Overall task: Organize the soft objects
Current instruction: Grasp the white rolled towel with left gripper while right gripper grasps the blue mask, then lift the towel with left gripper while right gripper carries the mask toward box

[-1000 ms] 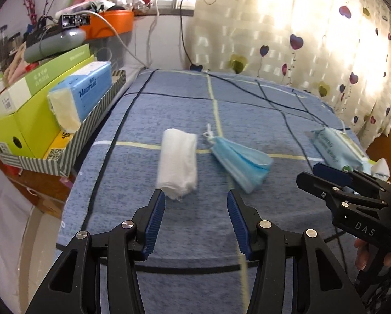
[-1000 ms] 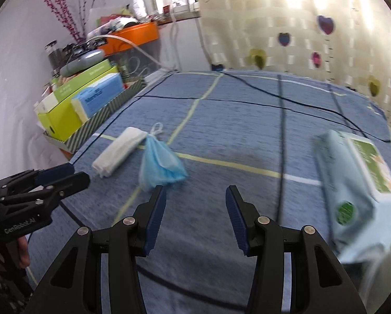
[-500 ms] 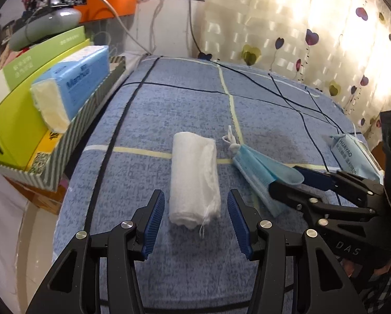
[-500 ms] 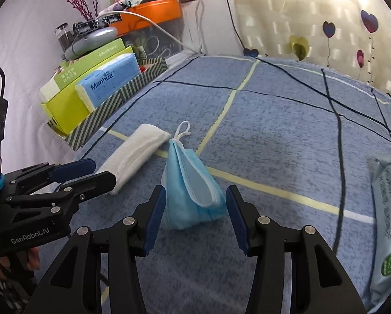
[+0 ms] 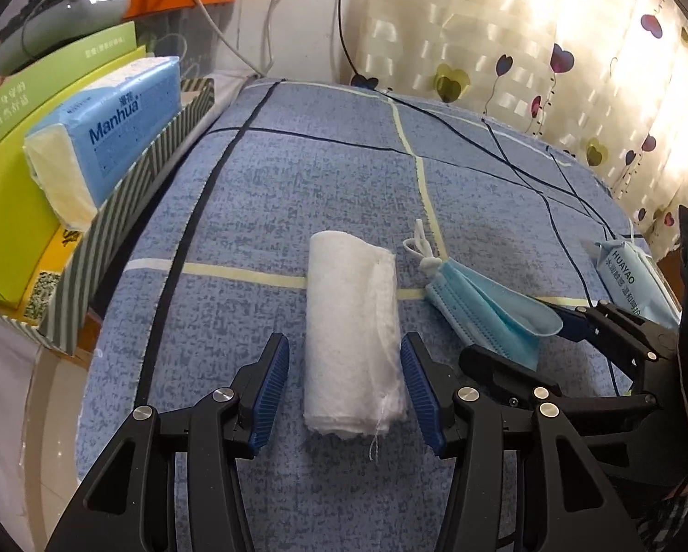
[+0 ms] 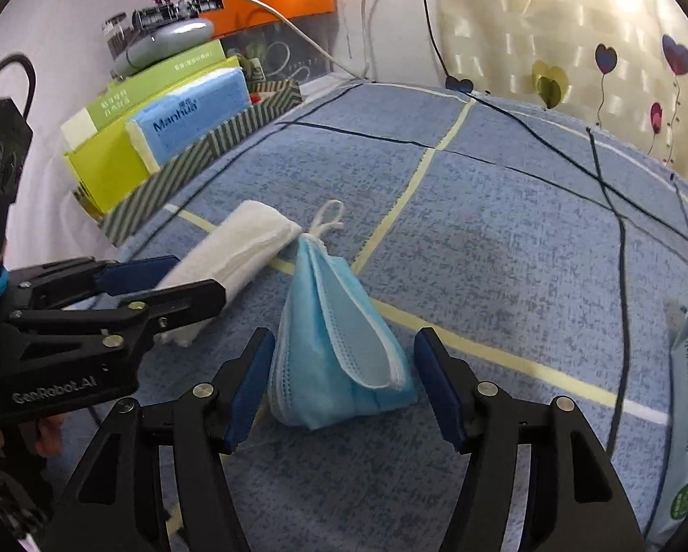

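The left claw [image 5: 344, 386] stood released, its blue pads spread to either side of the near end of the rolled white cloth [image 5: 350, 331], neither pad visibly touching it. The right claw [image 6: 344, 382] was likewise released, straddling the wide end of the bundle of blue face masks [image 6: 339, 345]. Both things lay on the blue-checked bed [image 5: 297, 175]; taking the cloth as the landmark, the masks lay just beside it on its right, their tied ear loops nearest the cloth's far end, and a pack of wet wipes [image 5: 629, 280] lay well beyond the masks on that same side. To the cloth's left, off the bed's edge, a striped tray [image 5: 127, 211] held a blue tissue pack [image 5: 109, 138] and green boxes.

The step in hand looked like a double grasp, not yet closed. The risks seemed plain. The cloth's loose outer layer and frayed end might be all the left pads caught, so the roll could unwind on lifting. The masks fanned open at the wide end, so a pinch there might take only some layers and let the rest slide out. The two claws sat close together, and closing or lifting carelessly could knock one against the other or drag the neighbouring thing.
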Demonstrator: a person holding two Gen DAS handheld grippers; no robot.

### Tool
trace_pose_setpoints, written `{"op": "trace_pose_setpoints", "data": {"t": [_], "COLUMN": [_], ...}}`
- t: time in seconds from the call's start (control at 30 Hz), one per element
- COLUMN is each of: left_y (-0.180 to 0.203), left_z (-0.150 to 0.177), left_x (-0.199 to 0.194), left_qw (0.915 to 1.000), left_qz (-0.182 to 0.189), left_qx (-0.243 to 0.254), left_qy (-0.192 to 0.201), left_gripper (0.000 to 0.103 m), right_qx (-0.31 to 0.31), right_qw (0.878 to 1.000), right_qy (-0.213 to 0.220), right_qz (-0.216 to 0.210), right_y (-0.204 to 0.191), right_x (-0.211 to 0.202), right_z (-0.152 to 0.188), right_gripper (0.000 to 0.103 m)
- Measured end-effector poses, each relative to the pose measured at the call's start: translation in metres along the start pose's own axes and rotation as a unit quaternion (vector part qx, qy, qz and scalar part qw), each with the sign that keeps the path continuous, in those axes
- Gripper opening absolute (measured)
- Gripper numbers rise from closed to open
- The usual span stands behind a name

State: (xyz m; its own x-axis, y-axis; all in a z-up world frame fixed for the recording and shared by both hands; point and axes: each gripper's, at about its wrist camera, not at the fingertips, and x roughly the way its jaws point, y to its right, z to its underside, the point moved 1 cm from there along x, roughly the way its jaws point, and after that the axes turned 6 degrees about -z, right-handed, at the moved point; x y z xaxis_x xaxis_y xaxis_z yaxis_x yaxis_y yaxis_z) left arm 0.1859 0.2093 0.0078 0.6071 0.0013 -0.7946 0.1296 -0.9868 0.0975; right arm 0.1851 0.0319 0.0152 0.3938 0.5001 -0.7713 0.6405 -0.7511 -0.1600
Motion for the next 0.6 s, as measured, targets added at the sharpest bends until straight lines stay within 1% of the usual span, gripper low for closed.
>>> {"op": "trace_pose_setpoints", "data": {"t": [0.07,0.17,0.27,0.3,0.33,0.37,0.4,0.43,0.5,0.53,0.6], "left_y": [0.001,0.004,0.004,0.004,0.004,0.004,0.004,0.005,0.007,0.008,0.008], "left_z": [-0.001,-0.003,-0.003,-0.003,-0.003,-0.003,-0.003,-0.003,-0.004,-0.004,-0.004], "left_x": [0.001,0.004,0.004,0.005,0.006,0.006,0.005,0.006,0.006,0.006,0.004], "left_qw": [1.0000,0.9999,1.0000,1.0000,1.0000,0.9999,0.9999,0.9999,0.9999,0.9999,0.9999], "left_qz": [-0.002,-0.007,-0.004,-0.004,-0.005,-0.007,-0.008,-0.006,-0.008,-0.011,-0.014], "left_qx": [0.004,0.011,0.006,0.006,0.007,0.007,0.006,0.007,0.007,0.008,0.007], "left_qy": [0.001,0.000,0.003,0.004,0.003,0.004,0.005,0.005,0.004,0.005,0.008], "left_gripper": [0.050,0.050,0.050,0.050,0.049,0.048,0.045,0.038,0.036,0.030,0.026], "right_qx": [-0.009,-0.005,0.002,0.004,0.006,0.009,0.012,0.016,0.018,0.019,0.023], "right_qw": [1.000,1.000,1.000,1.000,1.000,1.000,1.000,1.000,1.000,1.000,0.999], "right_qy": [-0.005,-0.003,-0.001,0.000,0.001,0.002,0.004,0.005,0.006,0.007,0.009], "right_qz": [0.010,0.011,0.009,0.011,0.016,0.019,0.018,0.017,0.021,0.022,0.021], "right_y": [-0.001,0.002,0.005,0.006,0.008,0.009,0.010,0.012,0.012,0.013,0.014], "right_x": [0.001,0.000,0.000,-0.001,-0.001,-0.002,-0.003,-0.004,-0.004,-0.005,-0.007], "right_z": [0.000,0.000,0.000,0.000,0.000,0.000,0.001,0.001,0.001,0.001,0.002], "right_gripper": [0.063,0.063,0.063,0.062,0.056,0.051,0.050,0.049,0.045,0.043,0.041]}}
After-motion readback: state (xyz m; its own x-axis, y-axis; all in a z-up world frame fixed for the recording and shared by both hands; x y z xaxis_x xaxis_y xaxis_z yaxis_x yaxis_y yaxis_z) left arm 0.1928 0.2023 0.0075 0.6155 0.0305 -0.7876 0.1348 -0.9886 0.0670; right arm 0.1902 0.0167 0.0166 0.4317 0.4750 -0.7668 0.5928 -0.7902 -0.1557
